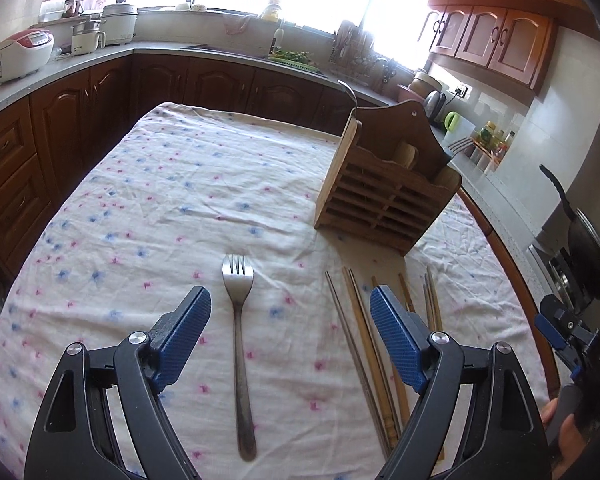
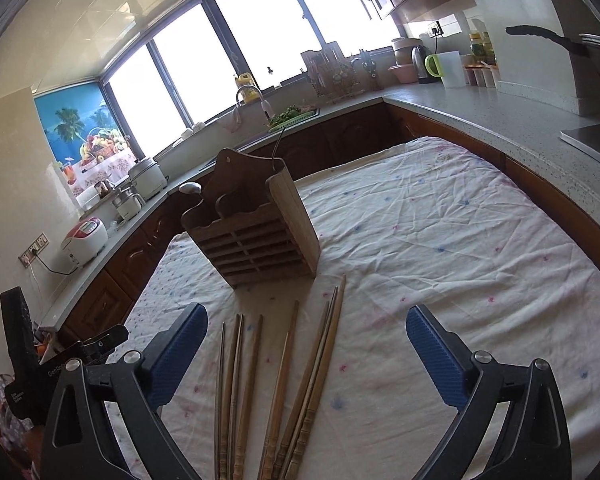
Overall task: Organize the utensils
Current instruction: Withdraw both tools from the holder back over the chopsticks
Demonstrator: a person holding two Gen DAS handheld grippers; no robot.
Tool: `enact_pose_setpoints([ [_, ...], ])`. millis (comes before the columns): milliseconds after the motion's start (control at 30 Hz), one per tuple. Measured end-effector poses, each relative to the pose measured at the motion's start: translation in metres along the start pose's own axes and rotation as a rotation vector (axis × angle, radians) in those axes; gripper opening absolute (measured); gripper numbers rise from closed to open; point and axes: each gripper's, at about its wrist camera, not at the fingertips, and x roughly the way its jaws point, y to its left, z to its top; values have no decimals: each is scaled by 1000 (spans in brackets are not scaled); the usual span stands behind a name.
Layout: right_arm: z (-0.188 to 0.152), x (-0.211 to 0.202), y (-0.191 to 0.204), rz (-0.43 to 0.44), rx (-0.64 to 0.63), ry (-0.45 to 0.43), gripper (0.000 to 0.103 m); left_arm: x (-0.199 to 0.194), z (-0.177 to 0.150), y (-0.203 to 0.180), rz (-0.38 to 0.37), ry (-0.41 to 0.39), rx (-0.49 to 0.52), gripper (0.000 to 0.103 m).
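A steel fork [image 1: 239, 344] lies on the flowered tablecloth, tines pointing away, between the fingers of my left gripper [image 1: 290, 300], which hangs open above it without touching. Several wooden chopsticks [image 1: 364, 344] lie fanned out to its right. In the right wrist view the same chopsticks [image 2: 284, 380] lie under and between the wide-open fingers of my right gripper [image 2: 306, 316], apart from the pads. A wooden slatted utensil holder [image 1: 384, 196] [image 2: 256, 236] stands upright beyond them with a spoon handle and wooden pieces in it.
The table [image 1: 160, 200] sits in a kitchen ringed by a grey counter [image 2: 500, 120] with rice cookers, a kettle, jars and a sink. The right gripper's body [image 1: 572, 340] shows at the right edge, the left's at the other view's left edge.
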Motion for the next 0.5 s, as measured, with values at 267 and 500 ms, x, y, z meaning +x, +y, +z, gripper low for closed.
enact_pose_setpoints([
  [267, -11, 6, -8, -31, 3, 34, 101, 9, -13, -6, 1, 52, -1, 84],
  [500, -11, 19, -7, -30, -11, 63, 99, 18, -11, -11, 7, 77, 12, 84],
])
